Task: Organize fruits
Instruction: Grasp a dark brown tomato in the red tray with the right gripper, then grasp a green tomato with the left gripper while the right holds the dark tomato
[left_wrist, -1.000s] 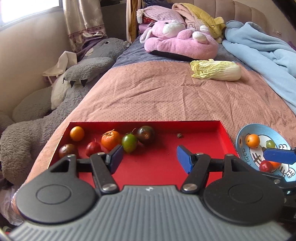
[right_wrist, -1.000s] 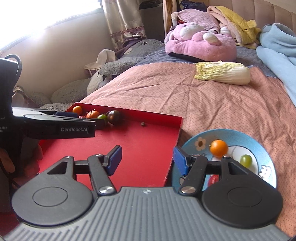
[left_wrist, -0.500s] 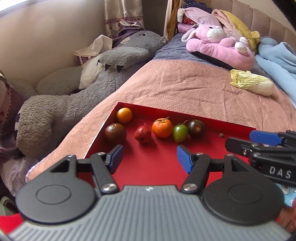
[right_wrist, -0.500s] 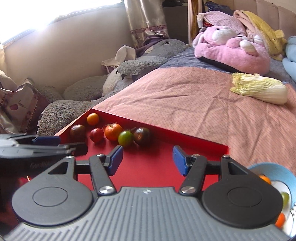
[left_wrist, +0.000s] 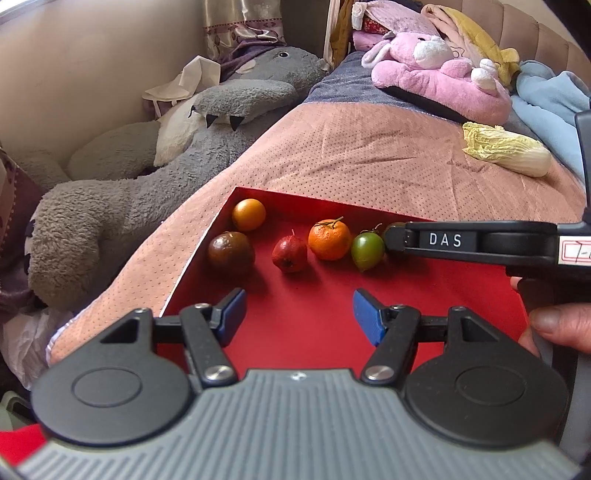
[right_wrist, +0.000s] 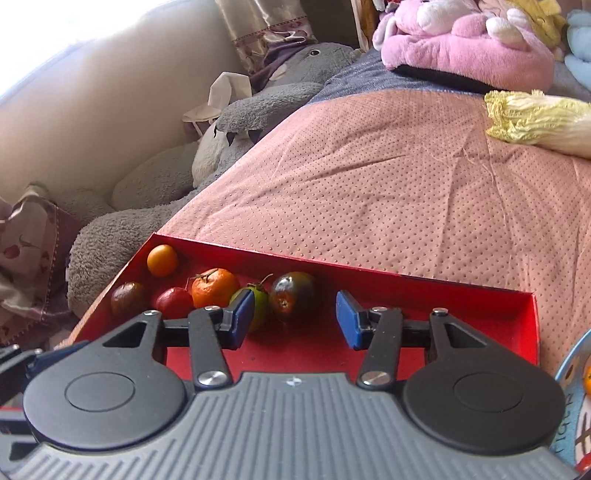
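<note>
Since 0.5 s ago the right gripper (right_wrist: 295, 319) has been brought closer to the fruit row; its jaws are spread, nothing held, w/ the dark tomato (right_wrist: 291, 301) just ahead between the blue pads and the green tomato (right_wrist: 260, 310) partly hidden behind the left pad. Next along the row are seen the tangerine (right_wrist: 216, 288), red fruit (right_wrist: 173, 301), brown fruit (right_wrist: 127, 298) & small orange fruit (right_wrist: 162, 260) in the corner of the red tray (right_wrist: 424, 291). The left gripper (left_wrist: 297, 315) is held over bare tray, jaws apart, empty. A blue plate (right_wrist: 570, 369) is glimpsed at far right. The tray is set on the pink bedspread (right_wrist: 369, 177), cabbage (right_wrist: 543, 122) well beyond.
</note>
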